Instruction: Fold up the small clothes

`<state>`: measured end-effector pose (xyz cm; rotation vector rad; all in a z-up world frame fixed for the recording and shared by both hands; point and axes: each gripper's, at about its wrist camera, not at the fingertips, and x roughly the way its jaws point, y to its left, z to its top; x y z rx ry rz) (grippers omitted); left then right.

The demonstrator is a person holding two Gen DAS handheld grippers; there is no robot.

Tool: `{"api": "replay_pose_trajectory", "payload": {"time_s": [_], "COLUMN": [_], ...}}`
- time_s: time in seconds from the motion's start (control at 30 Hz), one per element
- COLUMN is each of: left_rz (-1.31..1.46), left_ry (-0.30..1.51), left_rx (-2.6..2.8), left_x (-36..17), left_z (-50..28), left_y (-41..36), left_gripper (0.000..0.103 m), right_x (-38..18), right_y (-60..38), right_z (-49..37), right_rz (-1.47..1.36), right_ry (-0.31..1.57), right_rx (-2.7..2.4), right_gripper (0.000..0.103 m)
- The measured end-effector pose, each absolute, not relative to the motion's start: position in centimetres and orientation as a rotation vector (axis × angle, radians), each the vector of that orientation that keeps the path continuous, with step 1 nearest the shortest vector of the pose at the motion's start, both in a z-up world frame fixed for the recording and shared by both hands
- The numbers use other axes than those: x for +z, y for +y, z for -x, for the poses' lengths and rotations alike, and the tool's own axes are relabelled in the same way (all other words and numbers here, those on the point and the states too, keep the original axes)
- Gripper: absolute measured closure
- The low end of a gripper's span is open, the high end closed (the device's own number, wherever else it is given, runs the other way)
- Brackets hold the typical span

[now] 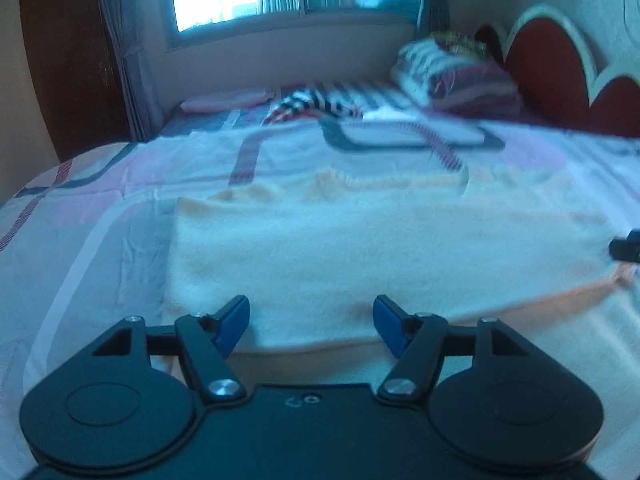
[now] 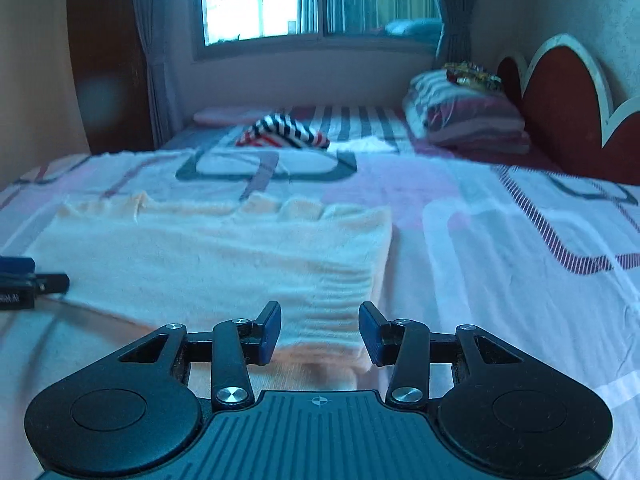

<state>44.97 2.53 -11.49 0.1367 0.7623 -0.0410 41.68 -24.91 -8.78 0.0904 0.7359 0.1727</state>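
while both my left gripper (image 1: 311,326) and right gripper (image 2: 319,330) gape empty at the sweater (image 1: 360,248) hem, i may pinch only one layer.

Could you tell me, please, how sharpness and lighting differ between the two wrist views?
Left wrist view: motion-smeared, most of all the folded striped blanket pile; the cream knitted garment looks soft. Right wrist view: crisper, its rib lines readable. Both: bluish cast, blown-out bright window, fisheye bending at the edges.
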Motion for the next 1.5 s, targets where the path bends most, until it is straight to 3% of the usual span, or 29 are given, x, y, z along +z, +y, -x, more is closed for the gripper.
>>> {"api": "replay_pose_trajectory", "payload": {"time_s": [0.37,1.0,1.23,1.33,1.5], "left_rz": [-0.121,-0.206,-0.213,-0.082,0.051], "left_ry": [0.776,0.805,0.844,0.866,0.89], "left_rx": [0.03,0.051,-0.011,-0.007,-0.065], "left_x": [-11.6,-10.6,-10.1,-10.4,-9.7], "left_z": [-45.3,-44.6,-33.8,-27.8,-20.0], "left_y": [2.2,1.9,7.5,11.3,14.0], "left_gripper": [0.028,0.025,0.025,0.025,0.038], "right_x": [-10.3,-9.1,-7.5,-7.6,-7.2], "right_y": [-26.2,-26.3,-30.9,-32.8,-34.2], "right_z": [-41.6,-41.7,-32.4,-27.2,-18.9], "right_rz": [-0.098,-0.128,-0.34,-0.42,-0.515], "right_ry": [0.77,0.824,0.862,0.905,0.961], "right_rx": [0.228,0.191,0.274,0.284,0.311], "right_gripper": [0.059,0.056,0.057,0.057,0.057]}}
